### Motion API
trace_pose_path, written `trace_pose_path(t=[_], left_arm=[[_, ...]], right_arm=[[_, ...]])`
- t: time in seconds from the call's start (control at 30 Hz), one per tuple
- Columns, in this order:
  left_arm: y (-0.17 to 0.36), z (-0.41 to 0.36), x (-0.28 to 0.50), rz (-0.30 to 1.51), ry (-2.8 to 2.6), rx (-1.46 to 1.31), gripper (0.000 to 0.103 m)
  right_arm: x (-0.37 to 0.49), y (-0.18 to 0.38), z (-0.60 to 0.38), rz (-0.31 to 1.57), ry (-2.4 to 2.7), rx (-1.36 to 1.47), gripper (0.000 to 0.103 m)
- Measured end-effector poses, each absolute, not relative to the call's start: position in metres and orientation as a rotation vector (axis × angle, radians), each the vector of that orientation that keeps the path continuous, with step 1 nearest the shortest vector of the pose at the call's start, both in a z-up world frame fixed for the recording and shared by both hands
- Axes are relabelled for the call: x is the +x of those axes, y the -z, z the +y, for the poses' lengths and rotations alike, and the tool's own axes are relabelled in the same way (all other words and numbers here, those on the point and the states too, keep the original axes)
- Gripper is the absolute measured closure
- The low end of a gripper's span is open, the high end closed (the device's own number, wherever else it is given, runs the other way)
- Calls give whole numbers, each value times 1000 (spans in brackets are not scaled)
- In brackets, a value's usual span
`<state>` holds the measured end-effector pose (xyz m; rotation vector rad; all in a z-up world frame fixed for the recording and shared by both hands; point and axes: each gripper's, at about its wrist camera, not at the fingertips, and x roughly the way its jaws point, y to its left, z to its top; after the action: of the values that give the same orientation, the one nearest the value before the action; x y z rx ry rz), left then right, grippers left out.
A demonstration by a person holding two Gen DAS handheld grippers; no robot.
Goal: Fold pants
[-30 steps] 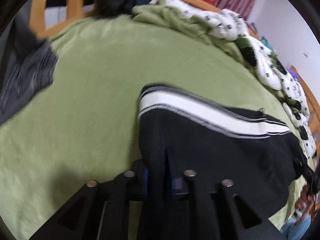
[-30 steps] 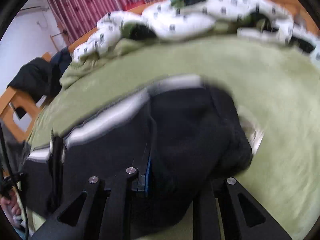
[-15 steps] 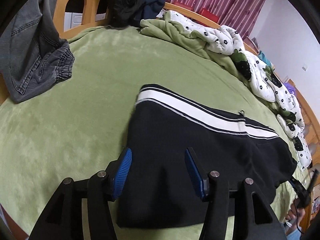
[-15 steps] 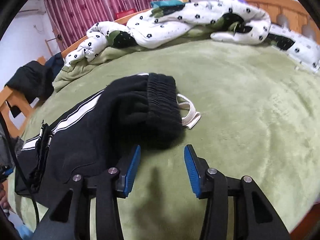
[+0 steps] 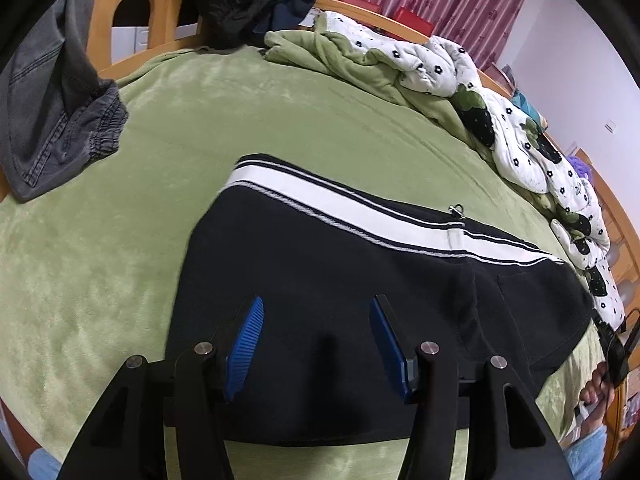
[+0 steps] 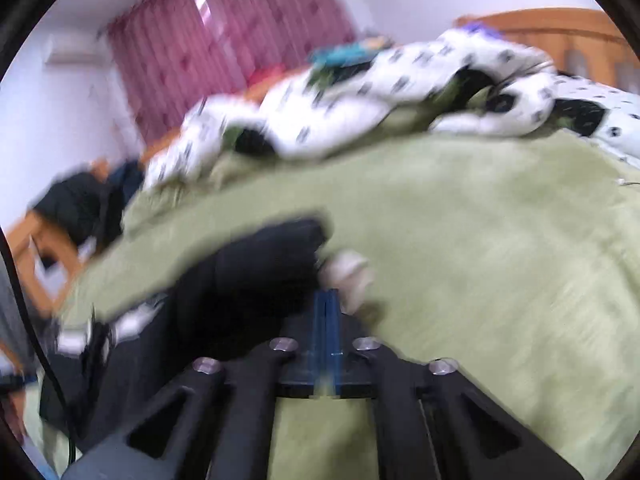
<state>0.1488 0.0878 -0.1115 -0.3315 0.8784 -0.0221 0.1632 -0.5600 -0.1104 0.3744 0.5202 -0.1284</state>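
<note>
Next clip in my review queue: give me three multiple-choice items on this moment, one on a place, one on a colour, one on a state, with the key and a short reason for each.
1. Where do the grey denim pants lie?
A. at the bed's edge, apart from the black pants
B. on top of the black pants
C. between the left gripper's fingers

2. What colour is the wide stripe along the black pants?
A. red
B. white
C. yellow

3. How do the jaws of the left gripper stand?
A. shut on the green fleece blanket
B. shut on the pants
C. open, gripping nothing

Key:
1 A, green fleece blanket shows between the two garments.
2 B, the stripe runs white along the far edge.
3 C, the blue pads stand apart above the black cloth.
</note>
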Motion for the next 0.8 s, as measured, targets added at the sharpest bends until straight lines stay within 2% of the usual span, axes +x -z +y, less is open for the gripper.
trace_pose_path(t=[0.2, 0.27, 0.3, 0.33, 0.4, 0.5, 0.67, 0.8], left_arm=[[110, 67, 149, 880, 57, -314, 50], [112, 62, 148, 888, 71, -318, 50], [114, 61, 148, 894, 83, -325, 50], [116, 59, 146, 899, 92, -328, 50], [117, 57, 143, 902, 106, -328, 50], [119, 58, 139, 908, 131, -325, 50], [115, 73, 133, 883, 149, -338, 50], [118, 89, 134, 874, 162, -394, 50]], right_arm=[[151, 122, -576, 684, 103, 429, 98], [149, 128, -572, 733, 53, 488, 82], [145, 131, -570, 741, 21, 536, 64], [138, 134, -568, 732, -6, 578, 55], [131, 137, -559, 714, -48, 635, 54], [140, 140, -545, 694, -95, 727, 46], [181, 166, -537, 746, -49, 890, 45], [212, 167, -533, 717, 9, 969, 27]])
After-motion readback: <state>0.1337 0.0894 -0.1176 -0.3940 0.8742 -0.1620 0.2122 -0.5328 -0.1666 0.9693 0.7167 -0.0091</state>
